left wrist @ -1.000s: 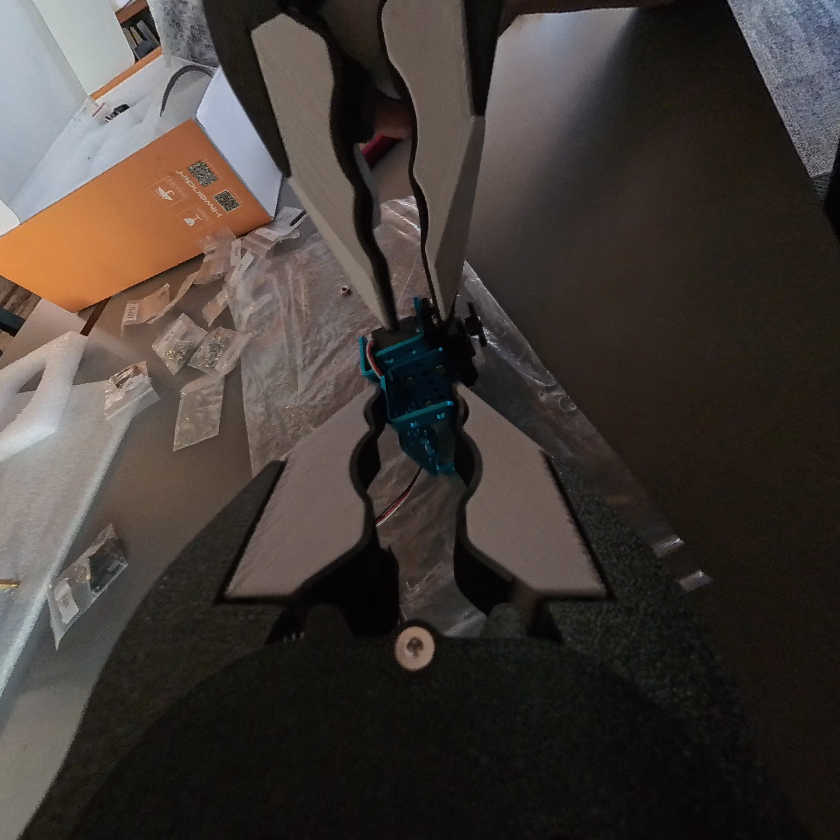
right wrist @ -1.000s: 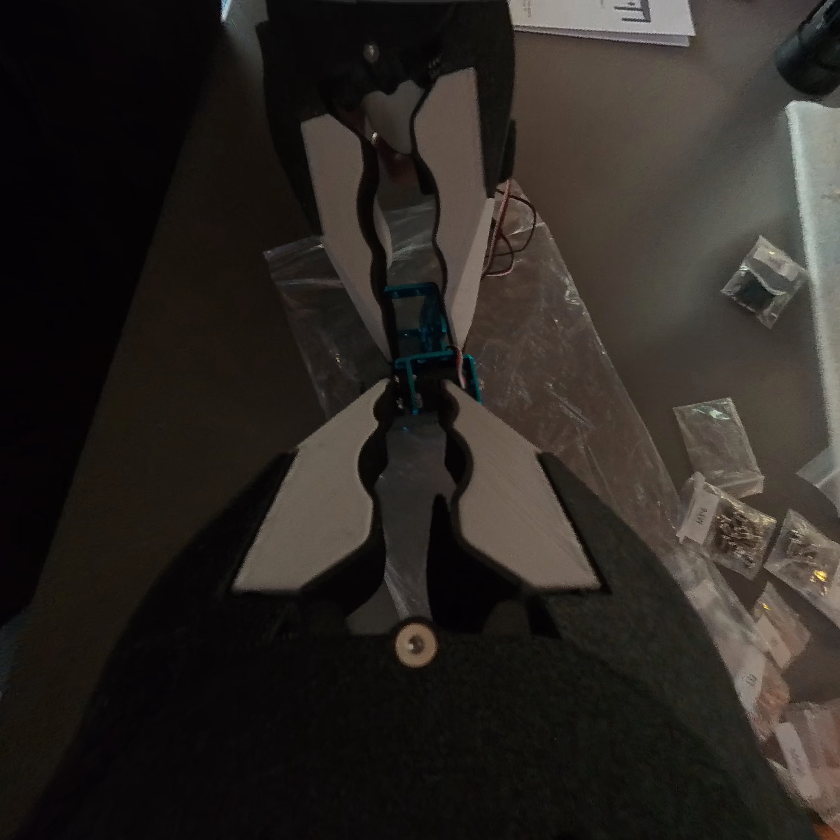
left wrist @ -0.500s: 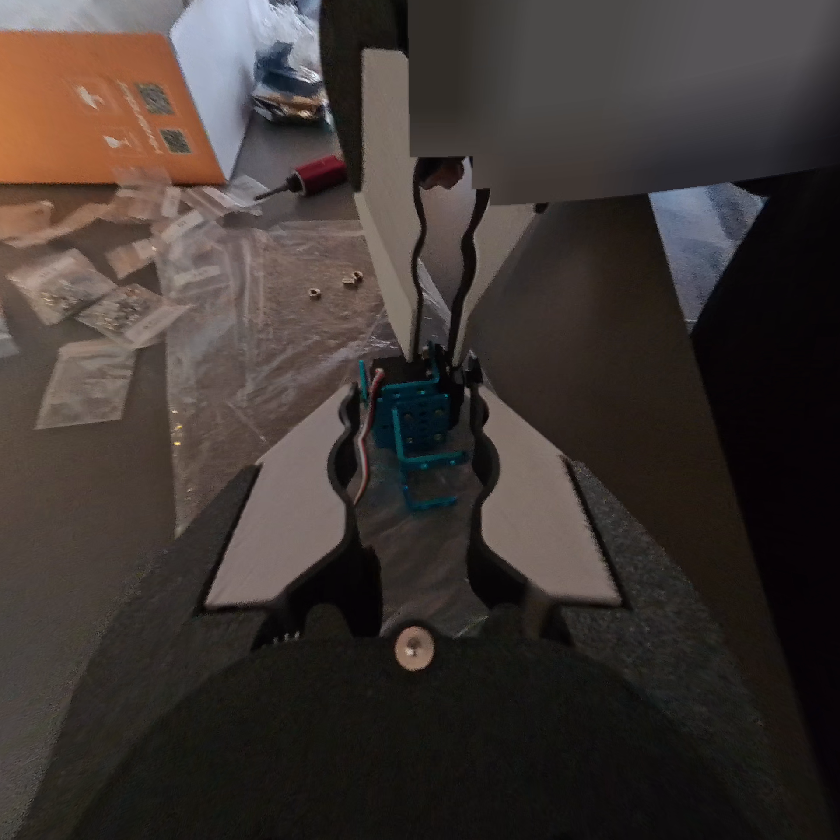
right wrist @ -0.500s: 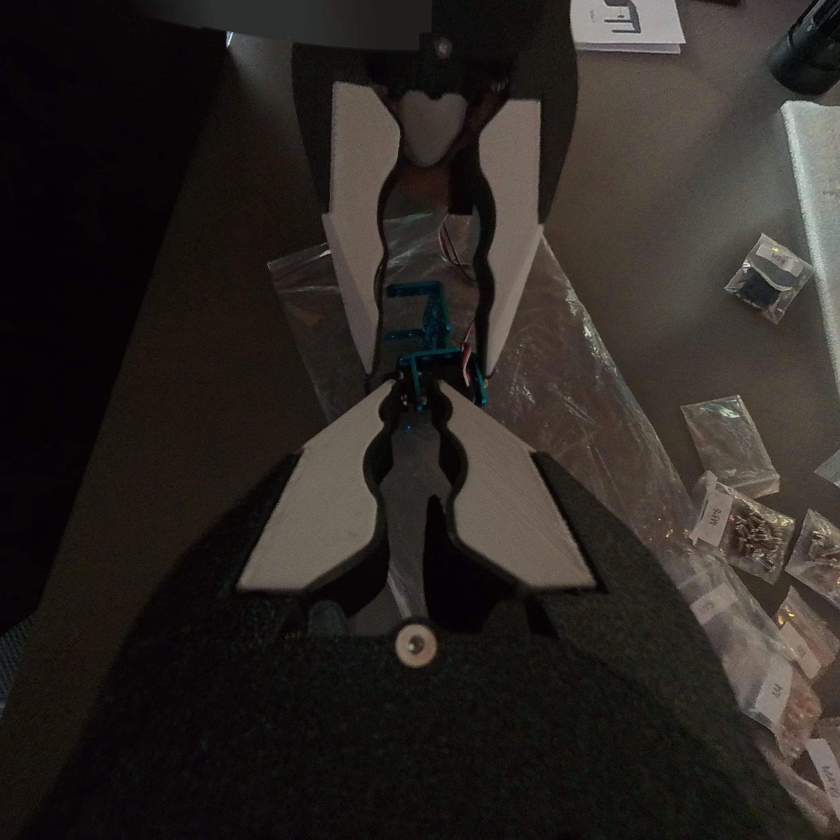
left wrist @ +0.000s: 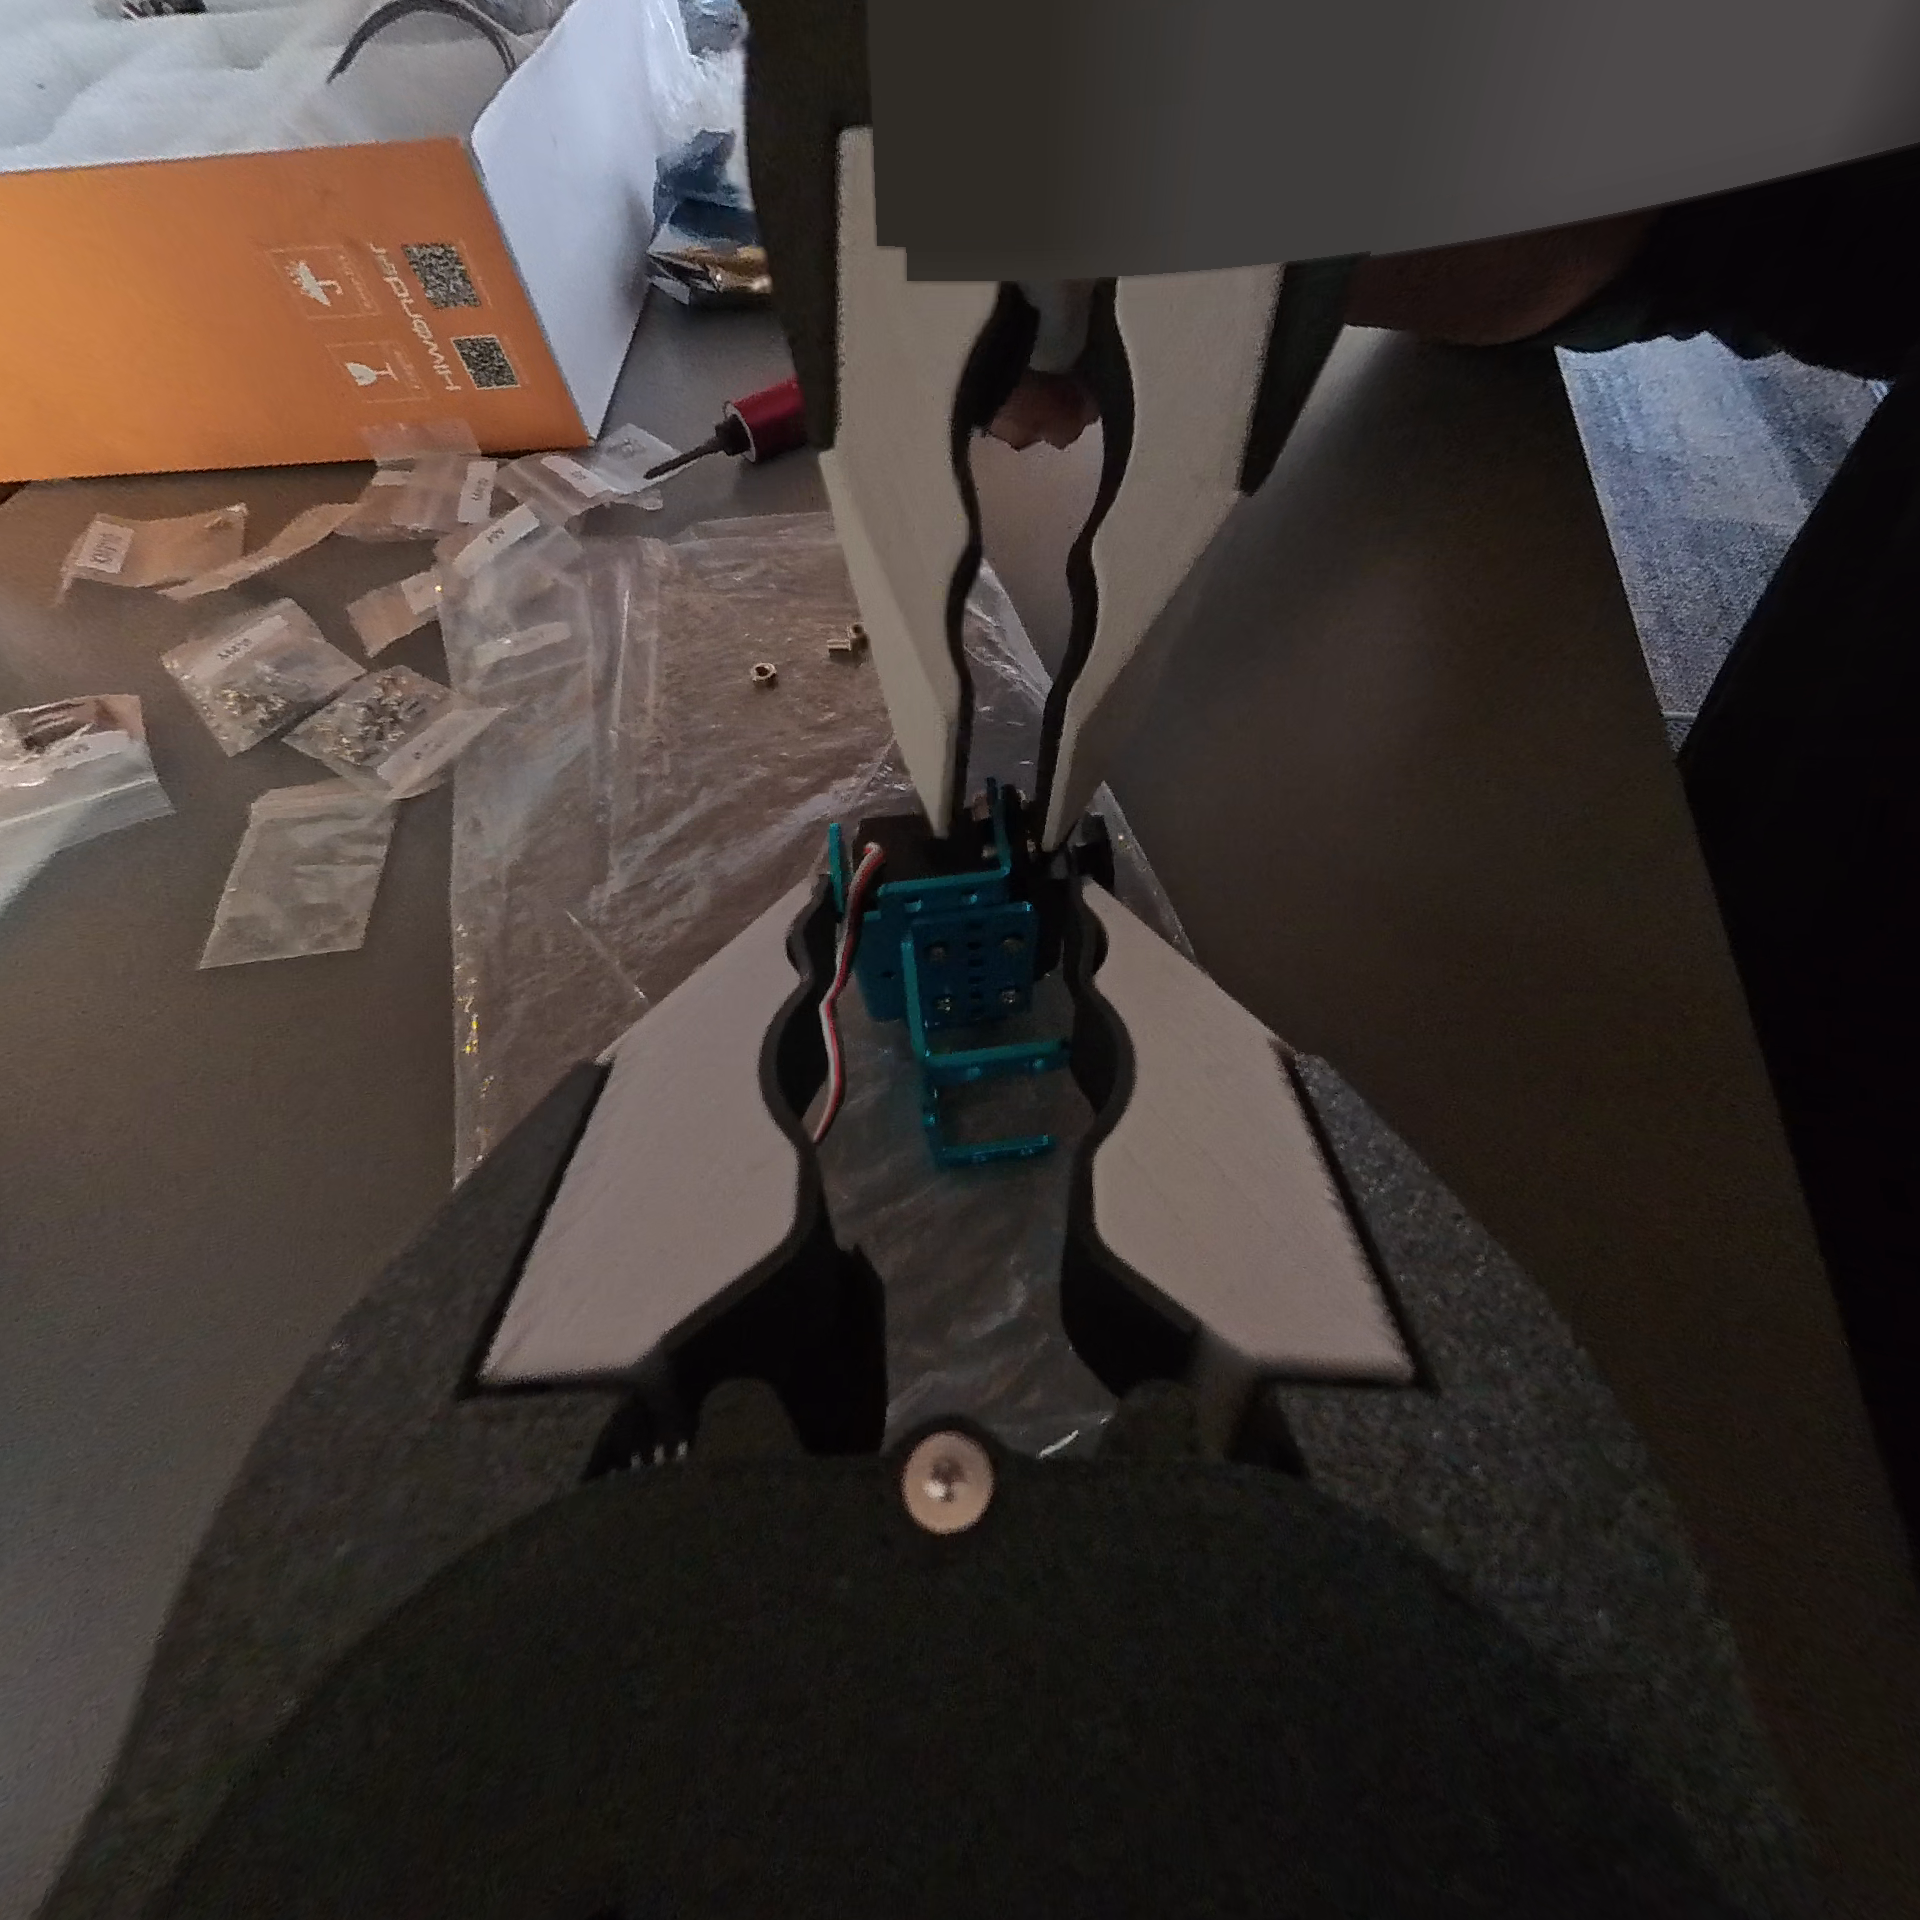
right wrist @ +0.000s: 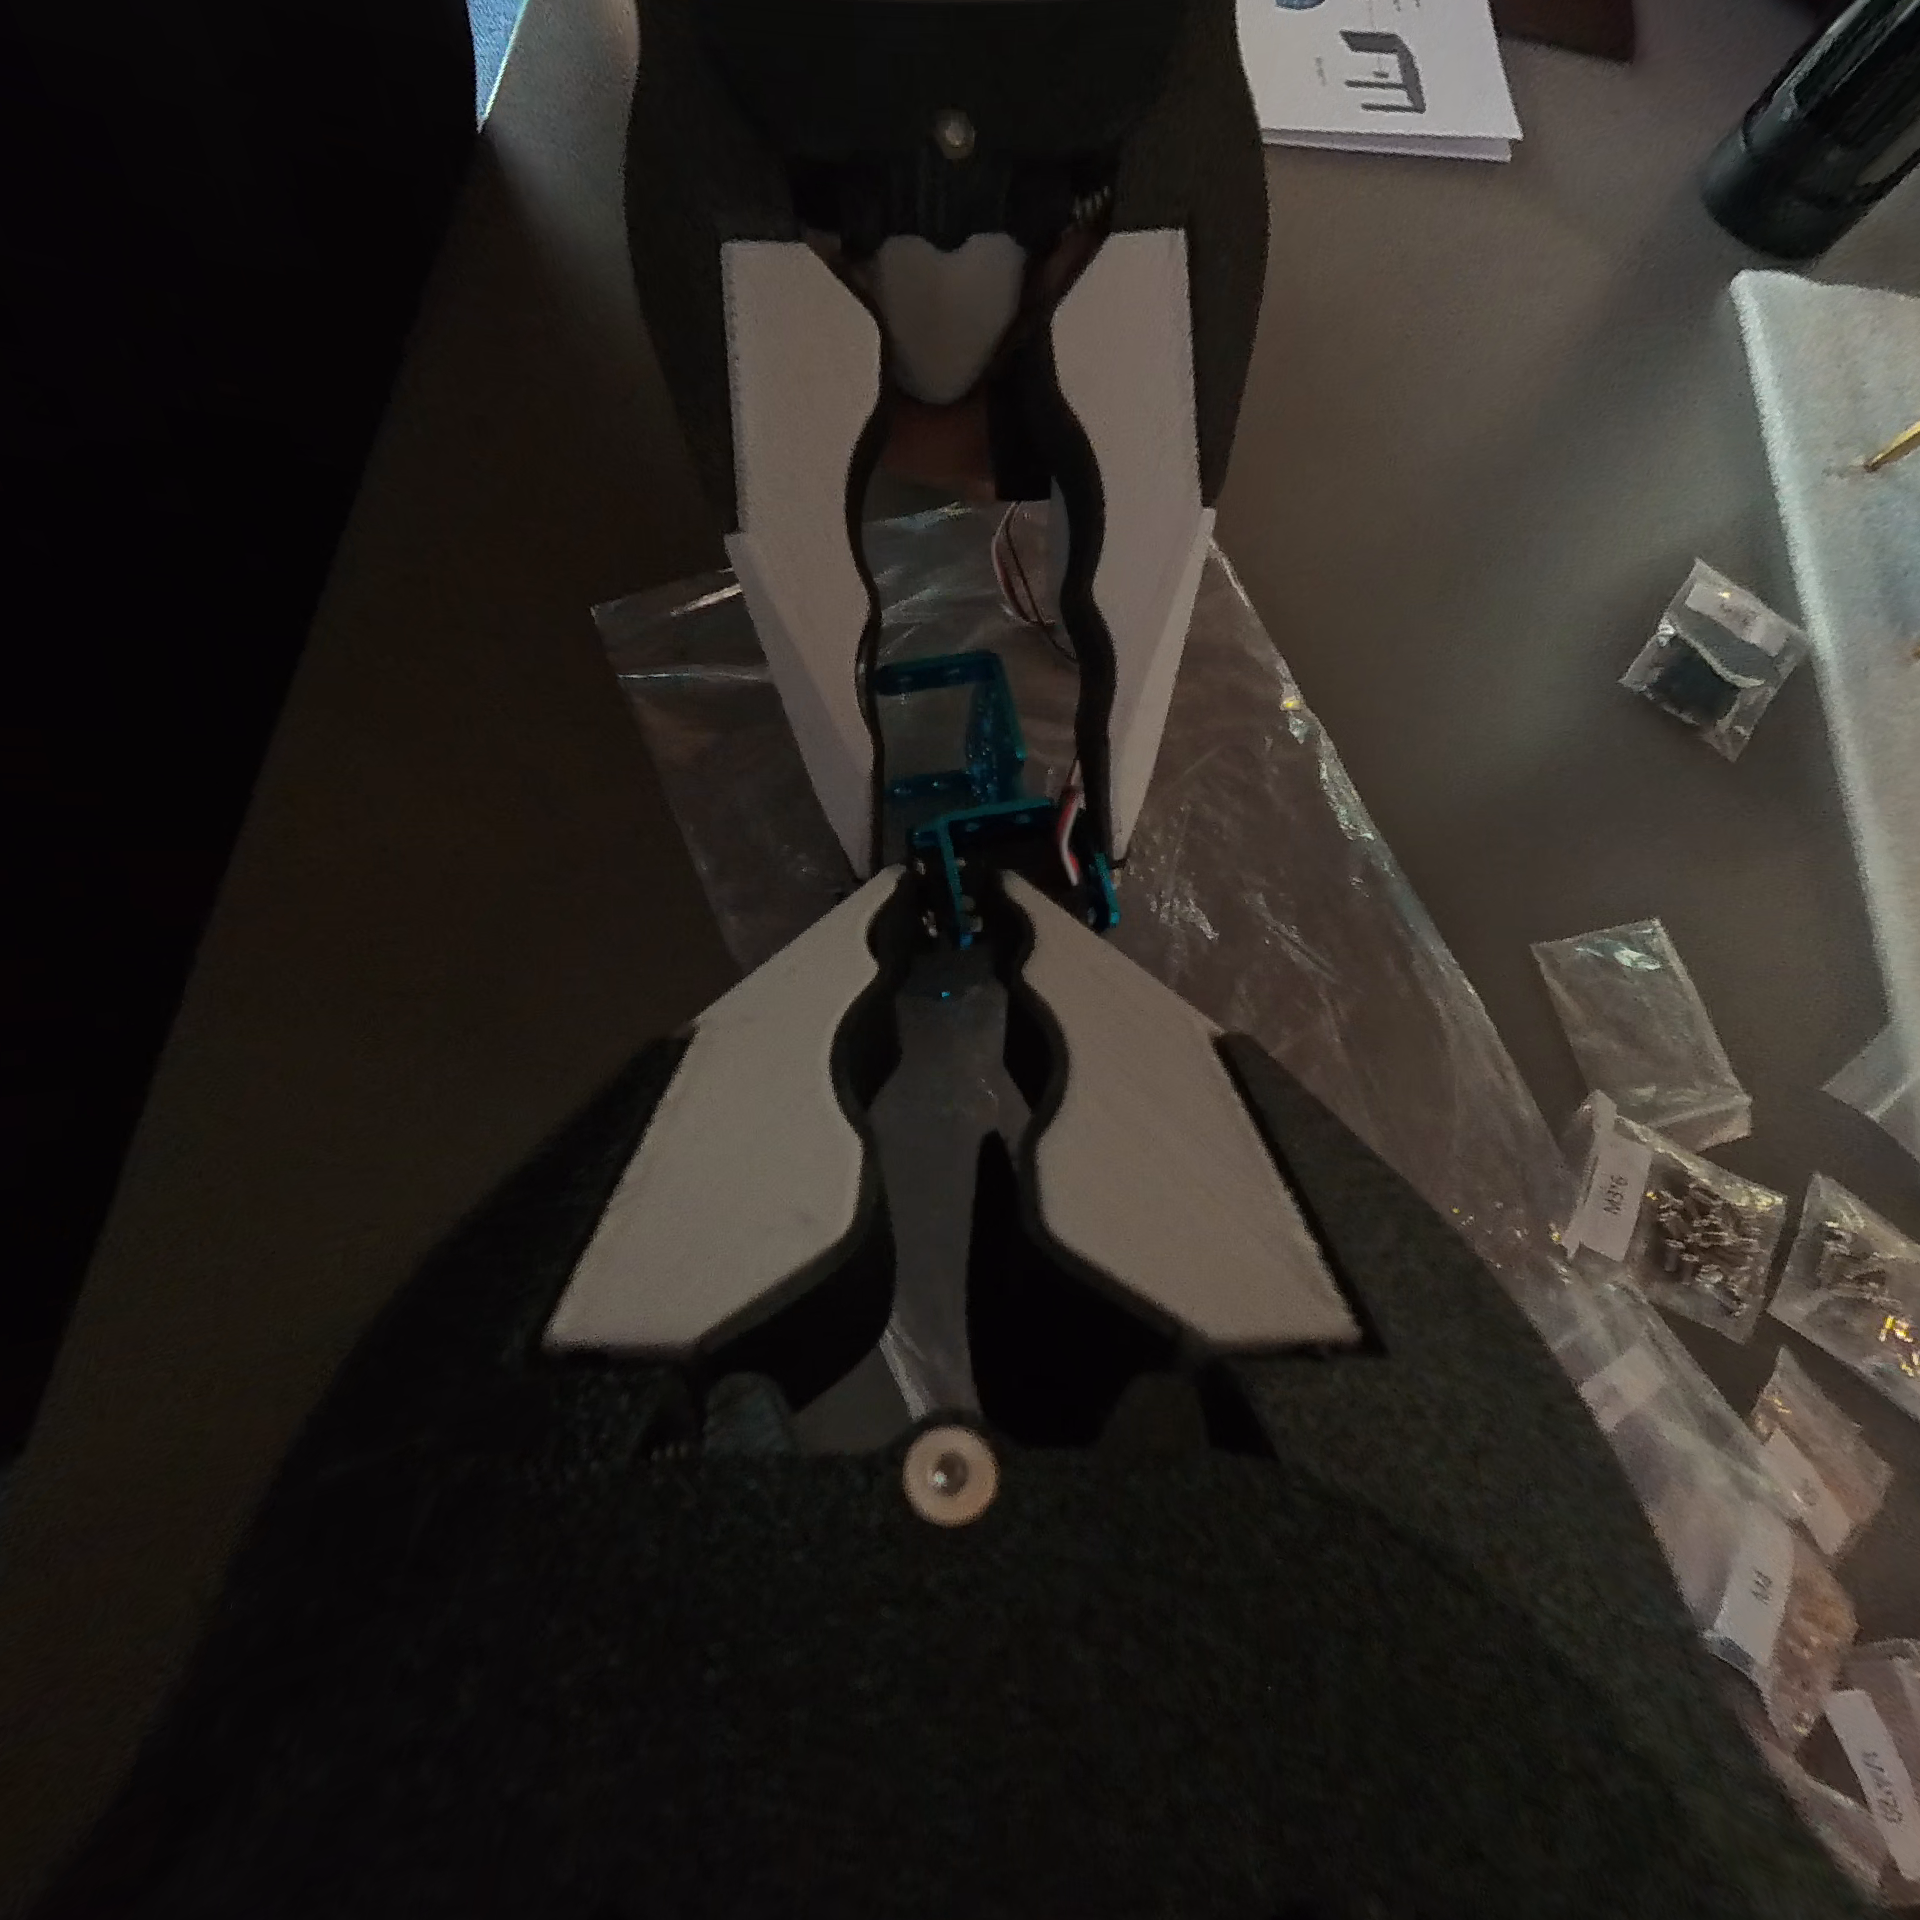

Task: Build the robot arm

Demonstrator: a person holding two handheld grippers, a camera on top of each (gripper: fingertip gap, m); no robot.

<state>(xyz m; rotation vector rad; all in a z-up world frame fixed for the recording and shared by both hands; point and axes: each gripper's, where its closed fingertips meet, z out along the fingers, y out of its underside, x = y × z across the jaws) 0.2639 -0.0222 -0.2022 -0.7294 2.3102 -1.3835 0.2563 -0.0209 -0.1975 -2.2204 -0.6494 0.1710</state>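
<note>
A blue metal bracket assembly (left wrist: 966, 966) with a black servo (left wrist: 904, 842) and a red-white wire (left wrist: 842, 1039) sits over a clear plastic sheet (left wrist: 675, 748). My left gripper (left wrist: 956, 899) is open. Its fingers straddle the U-shaped bracket with gaps on both sides. My right gripper (left wrist: 1000, 826) faces it from the far side, shut on a blue flange of the assembly. In the right wrist view my right gripper (right wrist: 953, 883) pinches the blue plate, the bracket (right wrist: 982, 748) extends beyond it, and the left gripper (right wrist: 989, 852) stands wide around it.
An orange box (left wrist: 260, 301), a red-handled screwdriver (left wrist: 758, 426), small bags of screws (left wrist: 312, 707) and loose brass nuts (left wrist: 764, 677) lie to the left. More bags (right wrist: 1683, 1226), white foam (right wrist: 1829, 520), a booklet (right wrist: 1382, 73) and a dark bottle (right wrist: 1818, 135) show in the right wrist view. Both grippers' tips are close together, under 4 cm apart. The red-handled screwdriver (left wrist: 758, 426) is about 25 cm from both grippers' fingertips.
My left gripper has let go of the blue bracket and opened wider around it. My right gripper stays shut on the assembly. The left view has swung towards the orange box.
</note>
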